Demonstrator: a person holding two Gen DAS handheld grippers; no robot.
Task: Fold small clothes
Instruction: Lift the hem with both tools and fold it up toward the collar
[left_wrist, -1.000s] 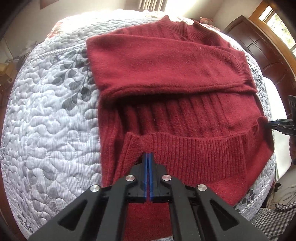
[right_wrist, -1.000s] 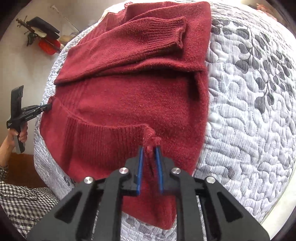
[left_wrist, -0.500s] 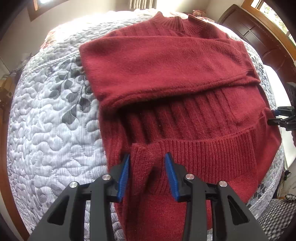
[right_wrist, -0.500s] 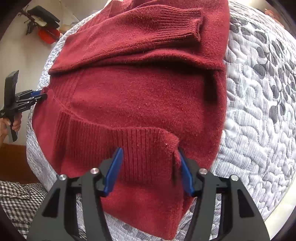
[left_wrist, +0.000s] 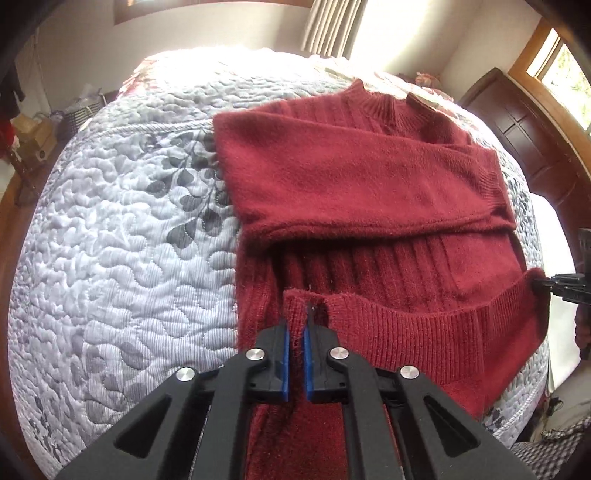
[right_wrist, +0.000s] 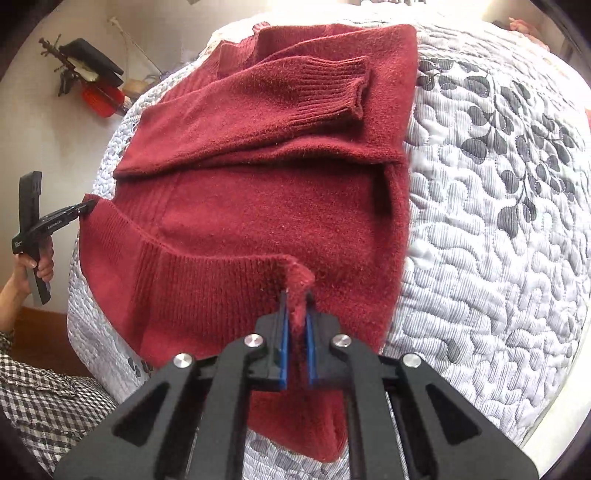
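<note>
Red knit sweater (left_wrist: 369, 192) is lying on the quilt (left_wrist: 122, 236) — left gripper (left_wrist: 296, 325) and right gripper (right_wrist: 295, 306) are each pinching its ribbed hem (right_wrist: 207, 284).

Red sweater (left_wrist: 369, 184) lies on a leaf-patterned quilted bed (left_wrist: 122, 236).

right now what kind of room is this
Most likely a bedroom: the sweater lies on a quilted bedspread, with a curtain and a dark wood cabinet nearby.
</note>
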